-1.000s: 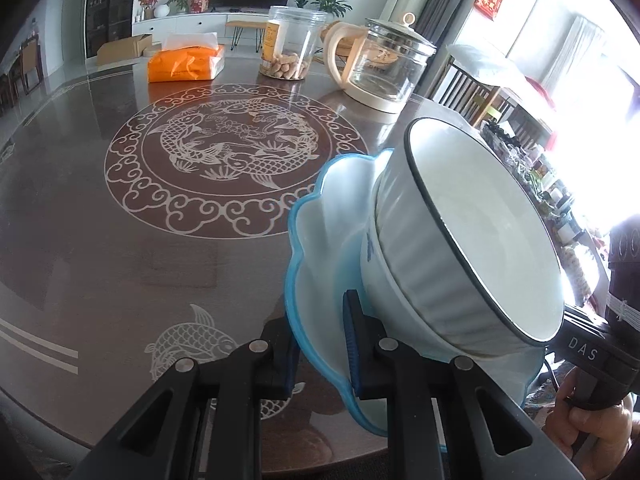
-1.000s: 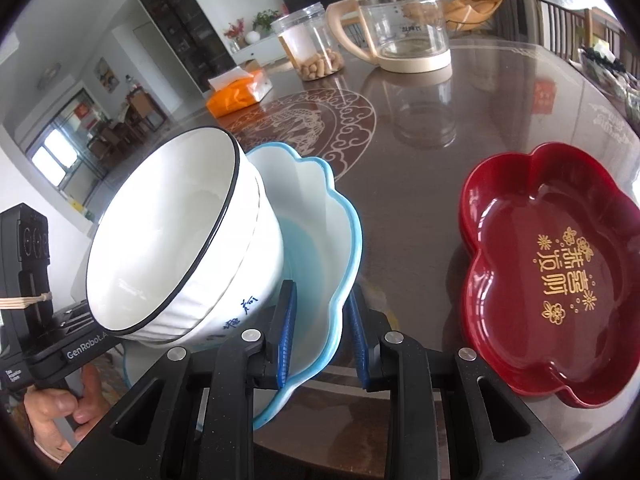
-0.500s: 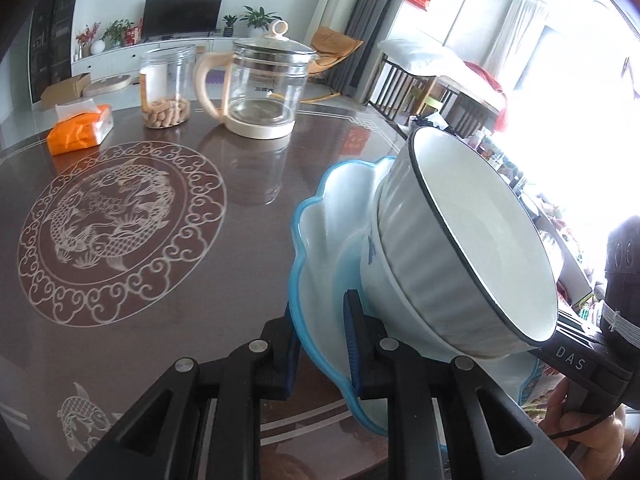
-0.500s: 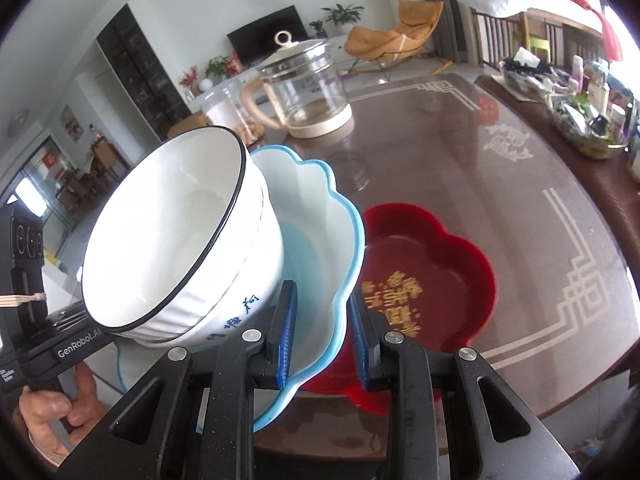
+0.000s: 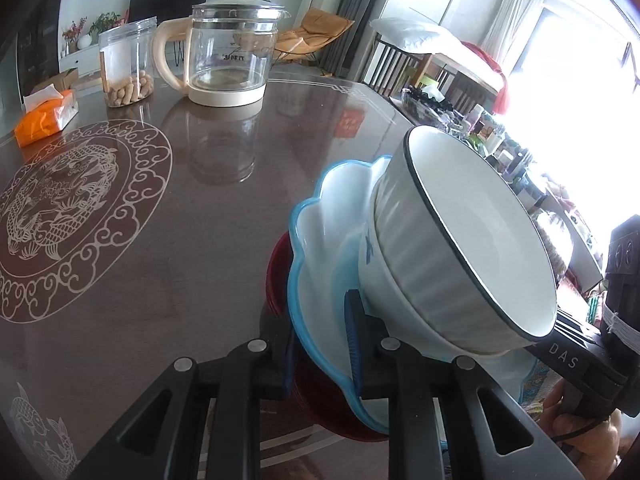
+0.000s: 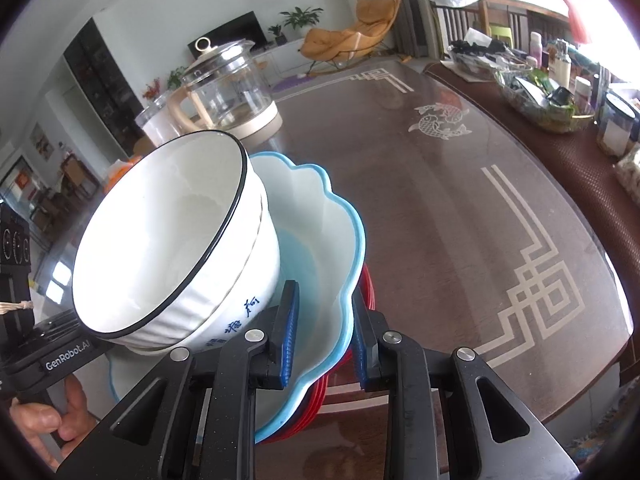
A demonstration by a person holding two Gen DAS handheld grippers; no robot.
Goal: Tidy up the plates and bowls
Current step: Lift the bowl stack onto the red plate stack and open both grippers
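1. The left gripper (image 5: 320, 344) pinches one edge of the blue plate (image 5: 328, 240); the right gripper (image 6: 324, 336) pinches the opposite edge.
2. A white bowl (image 6: 172, 236) sits in the plate.
3. The red plate (image 6: 366, 292) lies directly under the blue plate; contact cannot be confirmed.
4. Judgement: both grippers are equally near, so the coming move is straight down onto the table (image 6: 460, 220), then release.
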